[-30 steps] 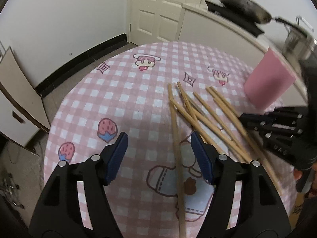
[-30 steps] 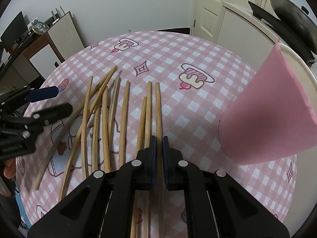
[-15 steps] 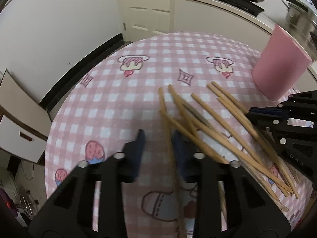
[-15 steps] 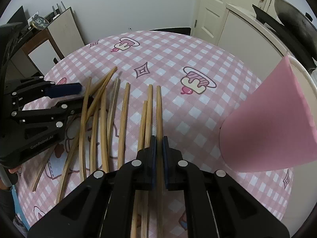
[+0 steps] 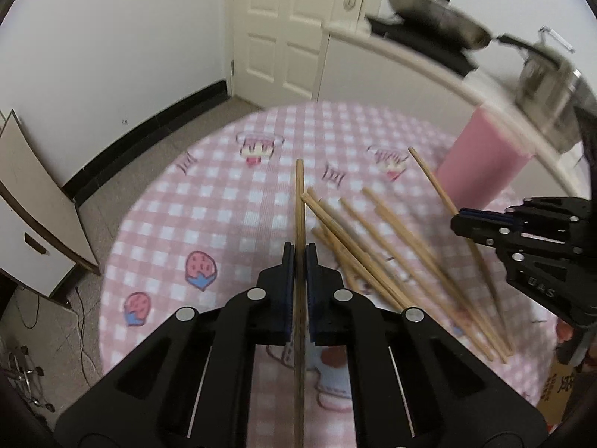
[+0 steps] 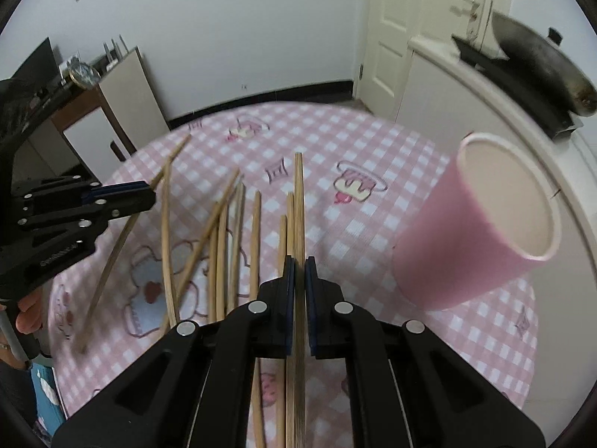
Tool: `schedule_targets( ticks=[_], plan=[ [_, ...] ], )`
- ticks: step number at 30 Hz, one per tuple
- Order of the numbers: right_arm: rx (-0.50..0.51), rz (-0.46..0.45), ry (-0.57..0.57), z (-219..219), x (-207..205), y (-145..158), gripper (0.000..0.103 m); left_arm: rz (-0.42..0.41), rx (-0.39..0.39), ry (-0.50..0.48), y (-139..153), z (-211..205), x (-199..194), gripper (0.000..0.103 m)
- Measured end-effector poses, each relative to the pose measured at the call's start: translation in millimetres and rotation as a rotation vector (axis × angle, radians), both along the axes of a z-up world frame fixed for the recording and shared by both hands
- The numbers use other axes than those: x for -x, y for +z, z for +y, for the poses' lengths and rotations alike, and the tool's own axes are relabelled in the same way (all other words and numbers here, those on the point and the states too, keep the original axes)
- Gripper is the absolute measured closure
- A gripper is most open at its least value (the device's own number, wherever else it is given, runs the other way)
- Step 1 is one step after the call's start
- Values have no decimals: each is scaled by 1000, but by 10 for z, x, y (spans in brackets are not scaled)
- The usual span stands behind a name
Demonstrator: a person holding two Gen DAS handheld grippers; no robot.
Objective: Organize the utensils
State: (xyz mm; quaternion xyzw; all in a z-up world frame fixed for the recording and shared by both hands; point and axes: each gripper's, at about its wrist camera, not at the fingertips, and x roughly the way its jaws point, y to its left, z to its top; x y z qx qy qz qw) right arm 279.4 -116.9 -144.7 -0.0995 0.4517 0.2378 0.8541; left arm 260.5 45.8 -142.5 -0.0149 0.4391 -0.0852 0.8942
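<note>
Several wooden chopsticks point(image 5: 377, 242) lie loose on the pink checked tablecloth point(image 5: 224, 201). My left gripper point(image 5: 297, 257) is shut on one chopstick point(image 5: 299, 201) and holds it above the cloth. My right gripper point(image 6: 297, 265) is shut on another chopstick point(image 6: 298, 194), also lifted. A pink cup point(image 6: 481, 224) stands open to the right of it, and shows at the far right in the left wrist view point(image 5: 481, 160). The right gripper also appears in the left wrist view point(image 5: 457, 220), the left one in the right wrist view point(image 6: 151, 196).
A white counter point(image 5: 410, 59) with a wok point(image 5: 436, 26) and a steel pot point(image 5: 552, 93) runs behind the table. A door point(image 5: 283, 30) is at the back. A small cabinet point(image 6: 127, 100) stands off the table's left edge.
My left gripper has shut on a chopstick and lifted it. My right gripper, shut throughout, has raised its chopstick off the cloth, and the cup's open mouth now shows.
</note>
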Motion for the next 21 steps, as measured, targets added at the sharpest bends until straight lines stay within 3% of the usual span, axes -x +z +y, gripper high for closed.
schedule_targets(
  ticks=[5,14,21],
  plan=[
    [-45,-77,-15,-106,200,341,99,-92,68,-10,437,6,300,97],
    [-106,-220,-37,-343,606,939,99,-254,94,-37,1072,-167,759,97],
    [-119,-324,-57,-447,758,1270,99,-362,134,-74,1417,-458,785,97]
  ],
)
